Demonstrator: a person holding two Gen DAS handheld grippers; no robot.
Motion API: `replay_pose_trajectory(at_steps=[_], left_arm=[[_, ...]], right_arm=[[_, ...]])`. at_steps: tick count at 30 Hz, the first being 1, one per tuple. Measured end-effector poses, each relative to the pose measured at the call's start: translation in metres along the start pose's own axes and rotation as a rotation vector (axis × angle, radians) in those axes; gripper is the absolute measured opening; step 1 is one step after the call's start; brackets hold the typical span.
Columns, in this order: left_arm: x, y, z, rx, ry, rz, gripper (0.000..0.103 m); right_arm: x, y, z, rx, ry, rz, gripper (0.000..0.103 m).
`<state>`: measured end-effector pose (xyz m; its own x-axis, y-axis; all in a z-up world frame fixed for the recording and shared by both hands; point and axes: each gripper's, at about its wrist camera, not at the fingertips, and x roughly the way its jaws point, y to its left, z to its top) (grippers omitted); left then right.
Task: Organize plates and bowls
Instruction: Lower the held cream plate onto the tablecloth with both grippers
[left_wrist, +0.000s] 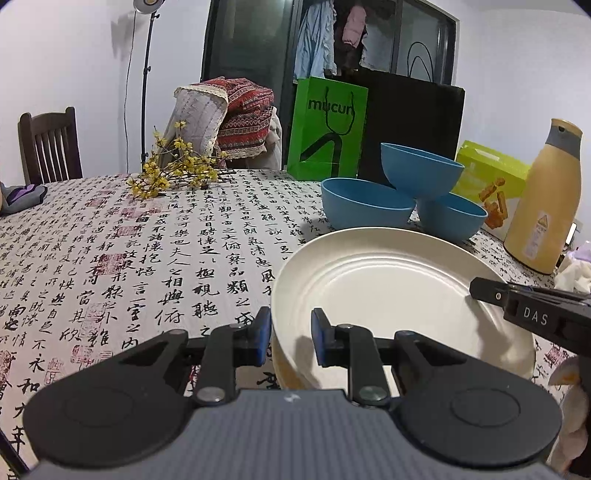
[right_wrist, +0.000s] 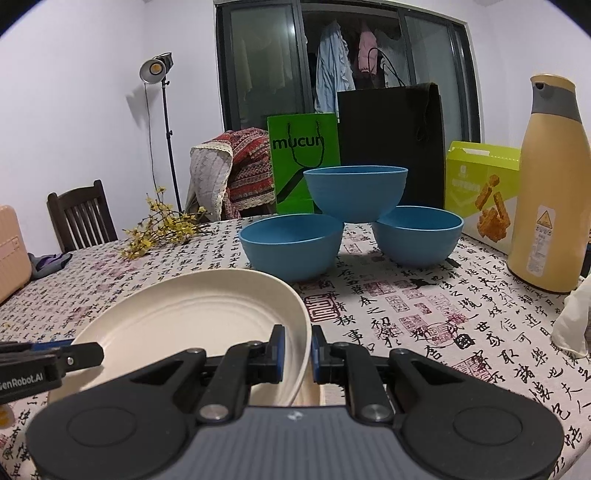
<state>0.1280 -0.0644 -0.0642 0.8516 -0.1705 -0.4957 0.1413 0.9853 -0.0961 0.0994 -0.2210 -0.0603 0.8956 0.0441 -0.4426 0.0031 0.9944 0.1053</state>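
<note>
Black hand-held gripper (left_wrist: 290, 341) — blue pads (left_wrist: 264, 334)

The cream plate (left_wrist: 388, 280) in my fingers (left_wrist: 263, 334) looked matt, faintly ridged; the blue bowls (right_wrist: 356, 192) smooth, matt plastic; the table (left_wrist: 147, 258) wore printed woven cloth.

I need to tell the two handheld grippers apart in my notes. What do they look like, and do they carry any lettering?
Both look alike: the left gripper and the right gripper have black linkage arms with silver pivot bolts, blue-padded fingers, two round black housings and a ribbed grey body. Seen side-on from the other camera, the right one carries white "DAS" lettering, the left one "enRobot.AI". No cables or sleeves show.
</note>
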Motion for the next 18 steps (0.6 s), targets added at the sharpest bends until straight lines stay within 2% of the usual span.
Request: replay_pose_trajectory(at_steps=[13,18], left_arm=[[0.007,-0.005,-0.008,0.039,0.011,0.013,0.023],[0.007,-0.01,-0.011,0.076,-0.01,0.029,0.023]], right_arm=[[0.004,0.002,-0.012,-0.024,-0.007,-0.029,0.014],[0.004,0.003,-0.017,-0.047,-0.025,-0.048,0.014]])
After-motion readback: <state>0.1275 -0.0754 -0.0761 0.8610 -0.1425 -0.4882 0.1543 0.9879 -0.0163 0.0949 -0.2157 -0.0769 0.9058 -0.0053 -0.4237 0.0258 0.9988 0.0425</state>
